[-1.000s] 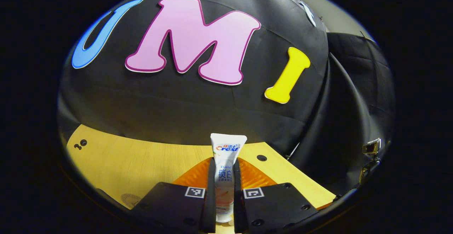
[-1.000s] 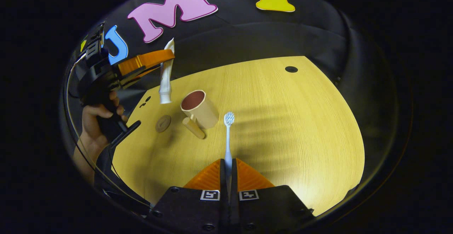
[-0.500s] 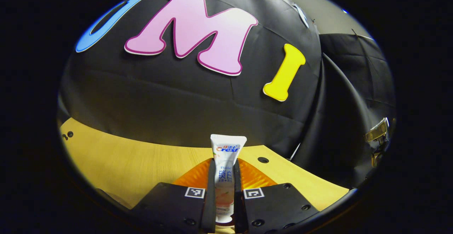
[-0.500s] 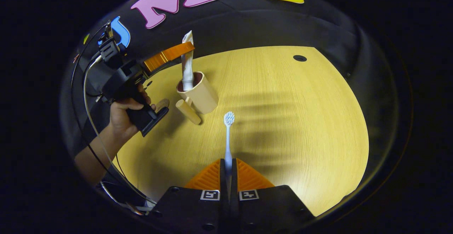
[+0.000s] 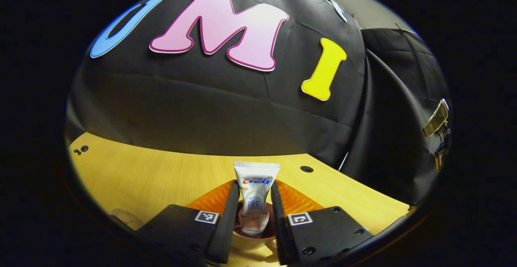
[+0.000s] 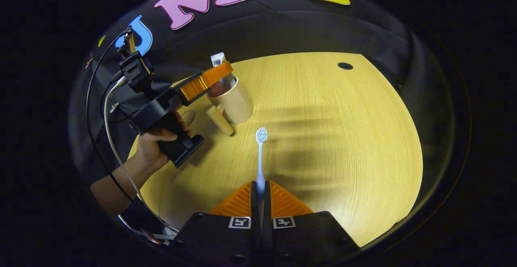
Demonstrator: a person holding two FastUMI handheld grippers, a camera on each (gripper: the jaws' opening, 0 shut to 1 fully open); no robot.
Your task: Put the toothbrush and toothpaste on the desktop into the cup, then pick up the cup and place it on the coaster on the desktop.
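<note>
While your left gripper (image 5: 252, 202) stands parted around the soft toothpaste (image 5: 255, 186) in the cup (image 6: 236, 103), your right gripper (image 6: 260, 192) pinches the toothbrush (image 6: 261, 154). It's light and slim, so hold low on the handle.

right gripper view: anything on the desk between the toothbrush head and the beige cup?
Nothing: bare wooden desktop separates the white toothbrush head from the beige cup in the right gripper view; its handle lies left.

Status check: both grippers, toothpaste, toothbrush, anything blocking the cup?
Left gripper open, toothpaste standing in cup. Right gripper shut on toothbrush, held clear of cup. Left gripper over cup mouth, in the way.
</note>
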